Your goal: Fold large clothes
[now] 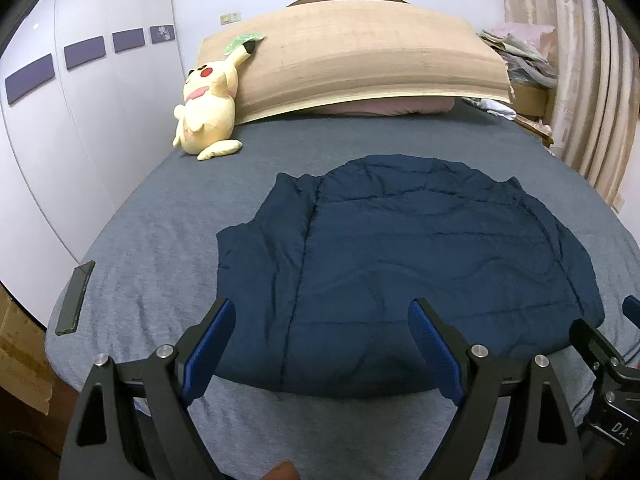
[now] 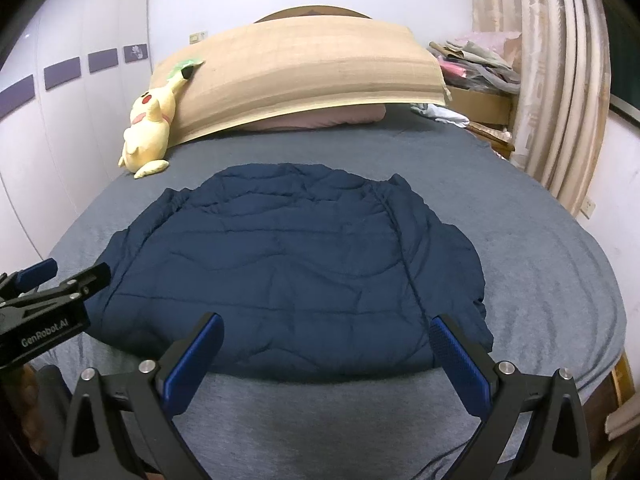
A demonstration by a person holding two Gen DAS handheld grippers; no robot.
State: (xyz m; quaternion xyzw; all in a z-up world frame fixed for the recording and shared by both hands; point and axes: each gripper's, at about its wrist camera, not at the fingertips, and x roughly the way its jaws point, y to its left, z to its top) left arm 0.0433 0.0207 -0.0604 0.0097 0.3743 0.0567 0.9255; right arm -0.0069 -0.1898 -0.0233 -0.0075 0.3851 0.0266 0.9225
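The left tongs (image 1: 322, 312) hung wide apart over the near hem of the jacket (image 1: 400, 248), gripping nothing, and the right tongs (image 2: 326, 326) stood equally spread and empty above that same hem, just beside the left pair. The navy quilted jacket lay flat in the middle of the grey bed (image 1: 160, 240), collar end toward twelve o'clock. A yellow plush (image 1: 206, 108) leaned at eleven o'clock against the tan mat (image 1: 360, 52) at the bed's head, a dark flat bar (image 1: 76, 298) lay at nine o'clock near the bed's edge, and curtains (image 2: 560, 80) hung at two o'clock.
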